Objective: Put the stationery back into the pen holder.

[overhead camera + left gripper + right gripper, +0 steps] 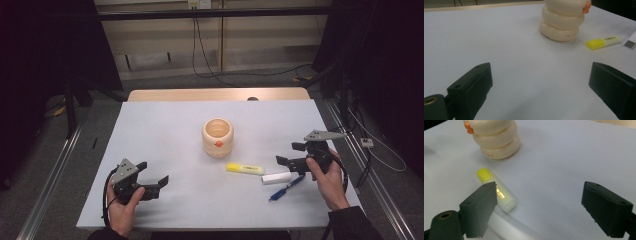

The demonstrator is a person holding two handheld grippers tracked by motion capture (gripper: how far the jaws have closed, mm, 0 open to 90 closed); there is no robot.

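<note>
A cream ribbed pot [218, 137] with an orange knob on its side stands mid-table. In front of it lie a yellow highlighter [244, 169], a white cylinder [276, 178] and a blue pen [286, 188]. My left gripper [153, 173] rests near the front left of the table, open and holding nothing. It faces the pot [562, 20] and the highlighter [603, 41] across bare table, jaws wide apart [540, 72]. My right gripper [289, 153] is open just right of the white cylinder. Its jaws [540, 190] stand over the table, the left one partly covering the highlighter [496, 192], with the pot [494, 137] beyond.
The white table [165, 130] has a wooden strip [215, 94] along its far edge. Metal rails run along the floor on both sides. Cables trail on the floor behind and to the right. Bare tabletop spans the left and far parts.
</note>
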